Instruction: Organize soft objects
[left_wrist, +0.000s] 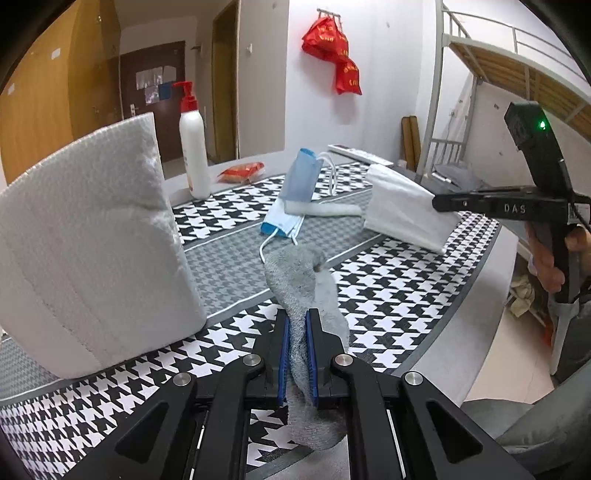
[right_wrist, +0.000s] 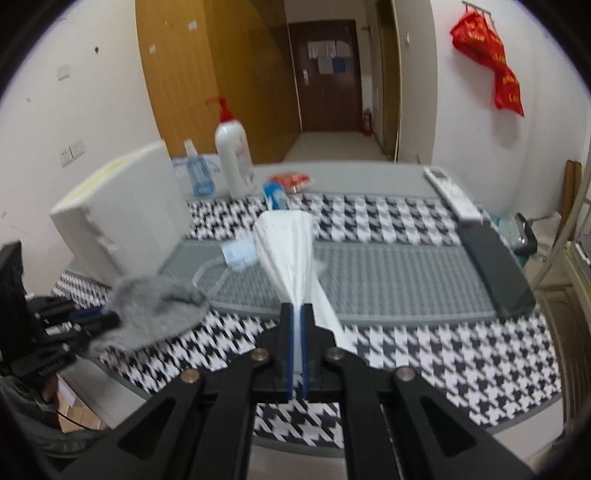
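- My left claw (left_wrist: 297, 317) is clamped tight on a grey sock (left_wrist: 306, 280); the sock runs between the blue pads, its far end lying on the mat (left_wrist: 388, 295) and its near end hanging below the fingers.
- My right claw (right_wrist: 297, 314) is closed on a white mask (right_wrist: 288, 243), which fans out ahead of the fingers and is lifted clear of the mat.
- From the left view, the right claw (left_wrist: 443, 202) holds that mask (left_wrist: 399, 206) above the mat's far right part, well apart from the sock.
- A blue mask (left_wrist: 282, 221) lies flat near the mat's middle, just past the sock, with another blue mask (left_wrist: 299, 177) standing tilted on it.
- A white foam box (left_wrist: 92, 236) stands at the left of the bench (left_wrist: 491, 266).
- A pump bottle (left_wrist: 194, 147) stands behind the box, and a red packet (left_wrist: 242, 171) lies to its right.
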